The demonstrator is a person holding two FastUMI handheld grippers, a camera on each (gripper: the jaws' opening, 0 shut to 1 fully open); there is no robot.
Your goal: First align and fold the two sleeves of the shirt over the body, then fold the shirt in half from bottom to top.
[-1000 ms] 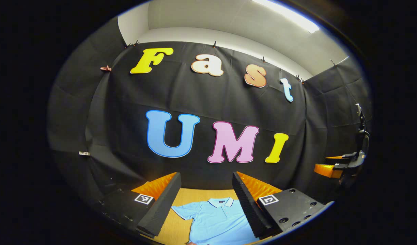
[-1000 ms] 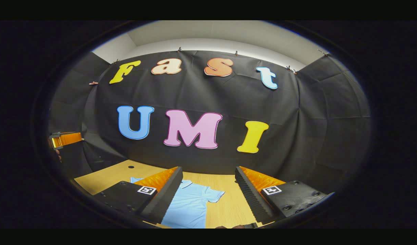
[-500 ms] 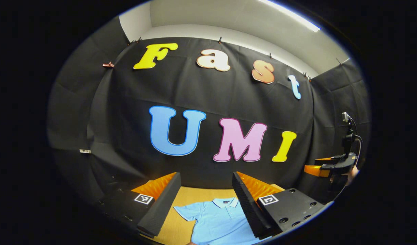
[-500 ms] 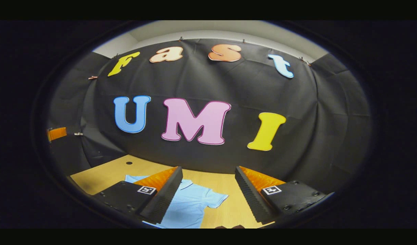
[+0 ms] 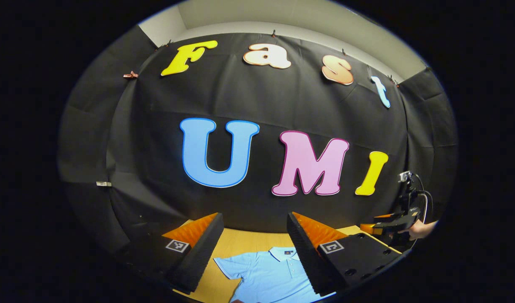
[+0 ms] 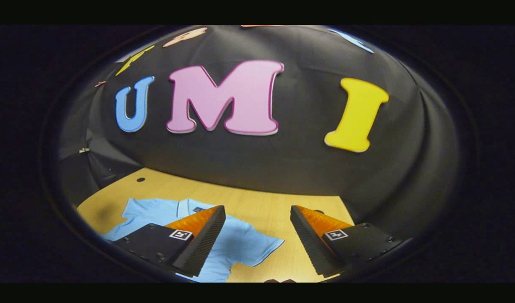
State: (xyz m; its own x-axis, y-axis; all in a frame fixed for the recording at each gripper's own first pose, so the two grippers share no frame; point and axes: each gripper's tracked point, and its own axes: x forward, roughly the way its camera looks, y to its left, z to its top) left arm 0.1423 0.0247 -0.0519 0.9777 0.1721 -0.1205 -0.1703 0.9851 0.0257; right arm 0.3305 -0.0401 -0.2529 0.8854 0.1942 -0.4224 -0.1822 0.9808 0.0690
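A light blue polo shirt [image 5: 268,273] lies flat and face up on the wooden table [image 5: 236,244], collar toward the wall. My left gripper [image 5: 254,219] hovers open above its body and holds nothing. In the left gripper view the right gripper [image 5: 388,227] is far off at the right edge, carried by a hand [image 5: 421,229]. In the right gripper view the shirt [image 6: 240,242] spreads below, its right sleeve lying between my fingers. My right gripper [image 6: 257,209] is open and empty above that sleeve and the bare table [image 6: 261,198].
The black cloth wall stands close behind the table's far edge. A small dark hole [image 6: 140,179] sits in the tabletop near the far left corner. Bare wood runs to the right of the sleeve [image 6: 308,202].
Both grippers have tipped down and moved toward the wall. The right one has come much closer to the table, over the shirt's right sleeve. Both stay open.
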